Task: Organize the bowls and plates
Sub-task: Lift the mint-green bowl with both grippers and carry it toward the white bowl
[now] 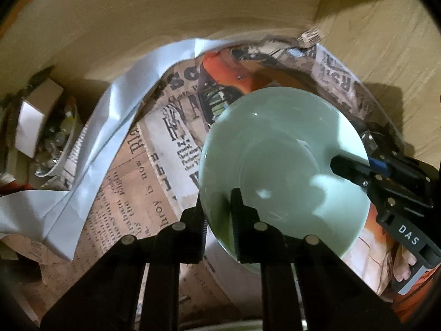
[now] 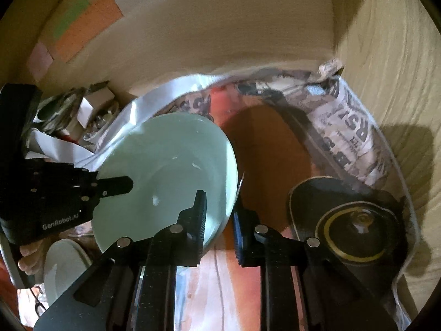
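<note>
Pale-green glazed bowl sits over newspaper lining, both claws pinching its rim: left claw, right claw. Only the right wrist view shows a black gold-ringed lid and a white plate.

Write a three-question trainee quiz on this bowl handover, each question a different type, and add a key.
1. True or false: both tongs, the left tongs and the right tongs, grip the rim of the pale green bowl.
2. What lines the shelf floor under the bowl?
A. printed newspaper
B. bare metal
C. a towel
3. Fill in: right of the bowl in the right wrist view lies a black lid with a ____ ring.

Key: 1 true; 2 A; 3 gold.
</note>
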The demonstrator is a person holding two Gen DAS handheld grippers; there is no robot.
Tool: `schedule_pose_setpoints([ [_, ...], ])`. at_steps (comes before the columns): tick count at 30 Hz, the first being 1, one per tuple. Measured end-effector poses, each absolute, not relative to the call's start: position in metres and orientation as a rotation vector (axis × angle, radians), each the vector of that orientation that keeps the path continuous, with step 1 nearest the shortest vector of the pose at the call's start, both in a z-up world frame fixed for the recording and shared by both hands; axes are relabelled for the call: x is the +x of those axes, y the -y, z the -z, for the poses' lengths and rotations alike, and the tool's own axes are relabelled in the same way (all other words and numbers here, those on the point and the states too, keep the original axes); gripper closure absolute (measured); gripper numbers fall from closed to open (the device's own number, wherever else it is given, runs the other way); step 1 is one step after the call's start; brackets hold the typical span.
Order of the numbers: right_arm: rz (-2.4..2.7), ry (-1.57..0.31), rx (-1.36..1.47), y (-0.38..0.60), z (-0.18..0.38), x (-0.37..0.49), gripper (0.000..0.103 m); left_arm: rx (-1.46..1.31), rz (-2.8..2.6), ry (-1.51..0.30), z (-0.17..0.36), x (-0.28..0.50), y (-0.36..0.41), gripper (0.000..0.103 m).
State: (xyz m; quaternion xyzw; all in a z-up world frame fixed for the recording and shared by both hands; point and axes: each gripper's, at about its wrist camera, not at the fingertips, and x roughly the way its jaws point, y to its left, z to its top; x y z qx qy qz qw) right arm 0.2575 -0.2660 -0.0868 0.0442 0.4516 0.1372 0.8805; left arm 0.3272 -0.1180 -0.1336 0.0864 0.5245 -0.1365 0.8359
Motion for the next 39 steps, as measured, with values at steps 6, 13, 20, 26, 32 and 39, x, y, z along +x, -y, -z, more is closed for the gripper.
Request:
schedule_pose_setpoints([
  [6, -0.291, -0.855, 0.070, 0.255, 0.059, 0.236, 0.087, 0.162, 0.289, -1.019, 0.103, 0.300, 0.107, 0.088],
  [13, -0.318, -0.769, 0.031, 0.233, 0.033, 0.208, 0.087, 0.128, 0.279, -0.929, 0.074, 0.263, 0.086, 0.088],
  [20, -0.365, -0.734, 0.010, 0.208, 0.025, 0.186, 0.087, 0.092, 0.260, -0.864, 0.058, 0.226, 0.054, 0.088],
  [26, -0.413, -0.732, -0.008, 0.180, 0.027, 0.167, 0.087, 0.069, 0.226, -0.838, 0.057, 0.196, 0.025, 0.088],
  [32, -0.465, -0.727, -0.025, 0.149, 0.027, 0.145, 0.087, 0.028, 0.195, -0.821, 0.058, 0.163, -0.010, 0.088],
  [39, -0.522, -0.730, -0.045, 0.112, 0.036, 0.123, 0.087, 0.008, 0.135, -0.801, 0.065, 0.127, -0.043, 0.088],
])
